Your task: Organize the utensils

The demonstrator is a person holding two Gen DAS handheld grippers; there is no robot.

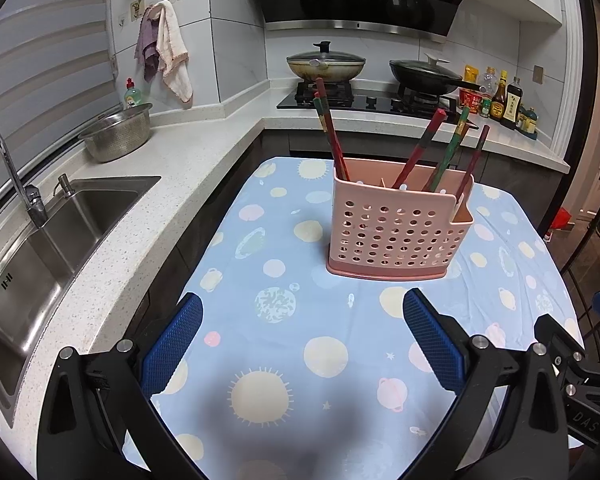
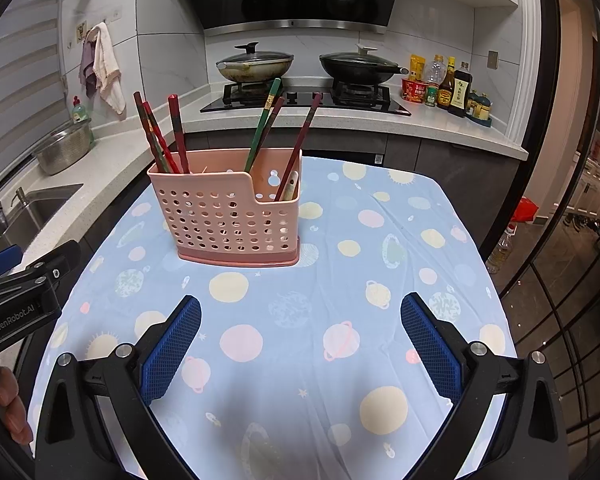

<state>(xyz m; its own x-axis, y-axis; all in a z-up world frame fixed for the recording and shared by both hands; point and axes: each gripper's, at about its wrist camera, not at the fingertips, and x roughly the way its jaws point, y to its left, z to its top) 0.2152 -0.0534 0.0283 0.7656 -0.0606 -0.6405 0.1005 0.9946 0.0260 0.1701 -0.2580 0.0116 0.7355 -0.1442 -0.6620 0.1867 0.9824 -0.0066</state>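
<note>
in pink holder [image 2: 230, 216]: six chopsticks [image 2: 298, 146]; left gripper [image 1: 302, 340], right gripper [image 2: 300, 340] wide, empty.

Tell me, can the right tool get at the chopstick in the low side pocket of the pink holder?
Probably yes. The right tool is open and empty, only bare tablecloth lies between it and the pink holder, and that chopstick leans out well above the rim.

Chopsticks' [image 2: 260, 132] lower ends vanish inside the holder [image 2: 228, 216], so can't see how they sit. Bottle [image 2: 456, 88] labels behind it are too tiny to read. Faucet [image 1: 4, 160] left of it gets cropped by the frame edge.
</note>
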